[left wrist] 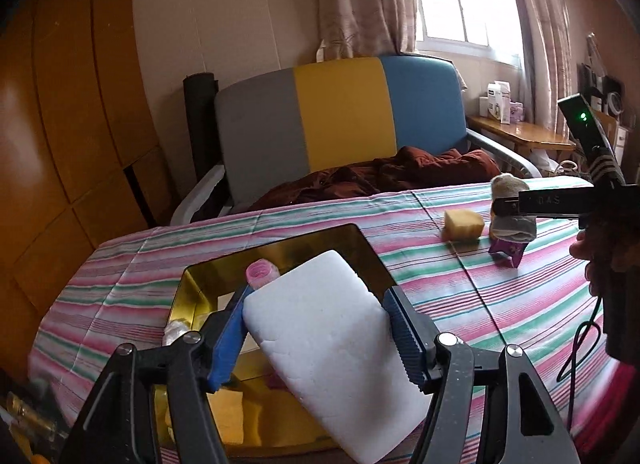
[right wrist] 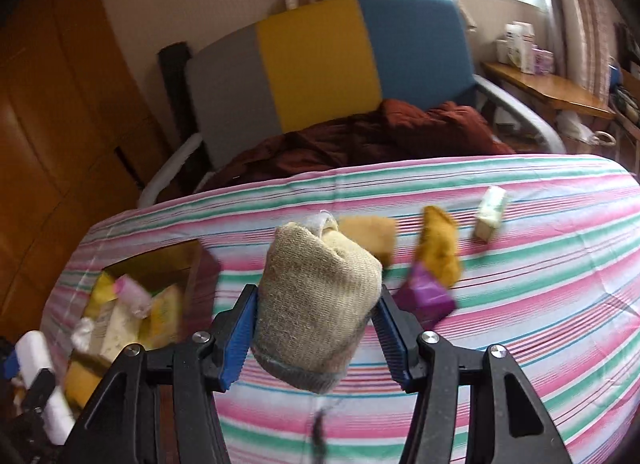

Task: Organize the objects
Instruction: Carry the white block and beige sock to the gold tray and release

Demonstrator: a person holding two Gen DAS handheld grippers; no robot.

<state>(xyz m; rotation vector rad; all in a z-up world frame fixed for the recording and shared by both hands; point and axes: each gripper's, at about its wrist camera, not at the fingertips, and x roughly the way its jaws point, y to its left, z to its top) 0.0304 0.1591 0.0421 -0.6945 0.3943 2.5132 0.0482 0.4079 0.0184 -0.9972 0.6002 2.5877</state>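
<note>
Reading "DAS" on right gripper [left wrist: 505, 206]

foam block [left wrist: 332, 344]: white, matt | sock [right wrist: 316, 304]: rough knit | tin [left wrist: 360, 242]: glossy gold metal

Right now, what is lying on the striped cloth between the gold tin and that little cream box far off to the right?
In the right wrist view, between the gold tin and cream box: a tan sponge, a mustard cloth and a purple packet.
</note>
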